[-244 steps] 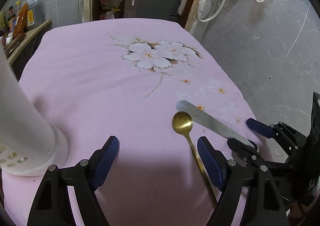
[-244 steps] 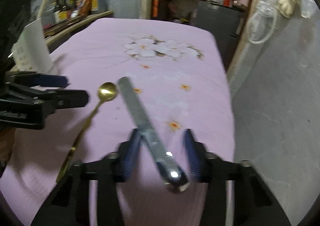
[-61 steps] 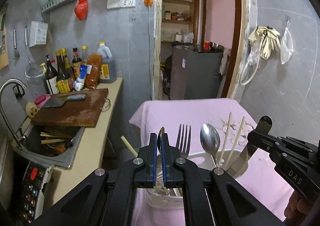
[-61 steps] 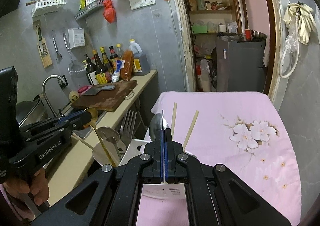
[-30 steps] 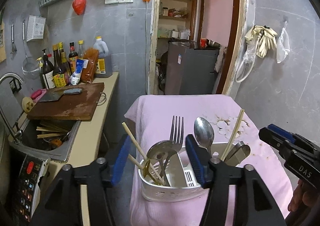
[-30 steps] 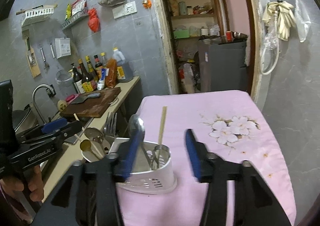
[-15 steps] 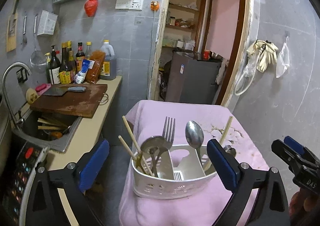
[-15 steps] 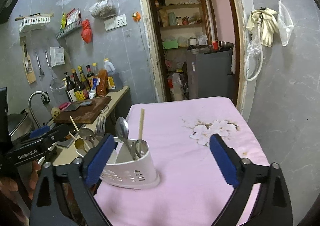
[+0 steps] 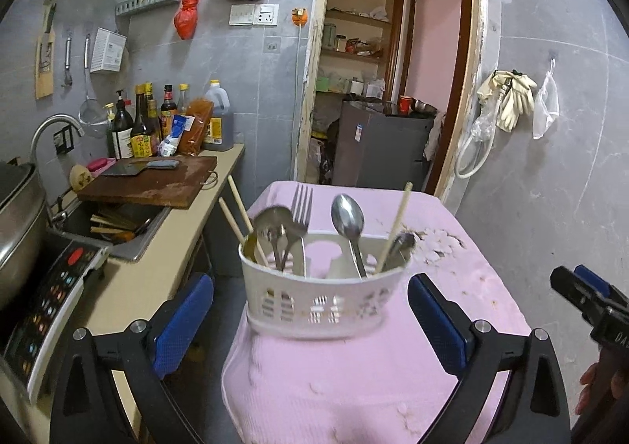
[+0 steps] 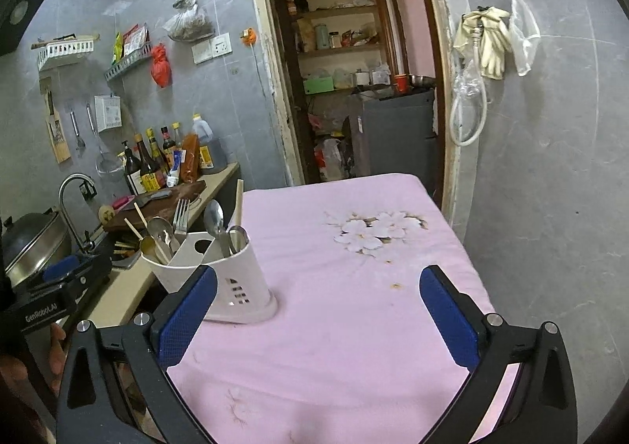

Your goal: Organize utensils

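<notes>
A white utensil holder (image 9: 320, 288) stands at the near left edge of the pink-clothed table (image 9: 464, 286). It holds spoons, a fork (image 9: 300, 204), chopsticks, the gold spoon (image 10: 148, 245) and the flat metal blade (image 9: 401, 245). The holder also shows in the right wrist view (image 10: 232, 279). My left gripper (image 9: 310, 320) is open and empty, just short of the holder. My right gripper (image 10: 318, 310) is open and empty above the table, to the right of the holder.
A counter (image 9: 157, 263) with a cutting board (image 9: 153, 180), bottles, a sink (image 9: 114, 223) and a cooker (image 9: 43, 306) runs along the left. A doorway with a grey cabinet (image 9: 385, 149) is behind the table. A grey wall (image 9: 550, 188) is on the right.
Both grippers let go of the gold spoon and the metal blade into the holder, opened wide and pulled back from it. The holder now looks farther away.
</notes>
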Demonstrator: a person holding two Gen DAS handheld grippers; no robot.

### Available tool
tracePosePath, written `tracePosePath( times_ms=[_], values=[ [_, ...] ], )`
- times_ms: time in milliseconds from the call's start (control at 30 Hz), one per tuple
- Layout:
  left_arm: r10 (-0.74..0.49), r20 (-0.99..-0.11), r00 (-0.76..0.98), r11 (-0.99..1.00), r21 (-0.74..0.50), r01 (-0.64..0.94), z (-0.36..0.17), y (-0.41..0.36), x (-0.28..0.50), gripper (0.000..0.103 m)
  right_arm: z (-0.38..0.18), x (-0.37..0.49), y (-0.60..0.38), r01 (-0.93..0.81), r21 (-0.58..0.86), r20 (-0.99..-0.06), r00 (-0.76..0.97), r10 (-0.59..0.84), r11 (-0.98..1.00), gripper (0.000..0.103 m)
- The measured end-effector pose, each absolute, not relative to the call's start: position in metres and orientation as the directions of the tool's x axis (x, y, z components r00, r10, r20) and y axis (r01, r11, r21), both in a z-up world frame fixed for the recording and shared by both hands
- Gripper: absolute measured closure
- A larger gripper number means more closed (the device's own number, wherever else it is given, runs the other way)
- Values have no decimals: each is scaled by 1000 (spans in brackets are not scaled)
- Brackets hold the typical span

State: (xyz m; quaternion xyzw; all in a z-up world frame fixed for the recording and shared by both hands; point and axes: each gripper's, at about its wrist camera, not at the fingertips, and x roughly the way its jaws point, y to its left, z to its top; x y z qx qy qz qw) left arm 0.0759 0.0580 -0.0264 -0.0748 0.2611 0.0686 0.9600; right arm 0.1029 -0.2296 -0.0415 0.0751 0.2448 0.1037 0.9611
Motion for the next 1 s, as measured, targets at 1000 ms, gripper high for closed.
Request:
tracePosePath(
  times_ms=[1000],
  values=[
    [167,-427,889,967,-105,-232,-24,18,-17,3,-29,30,-266,-183,112,-355,911,211,977,2]
  ],
)
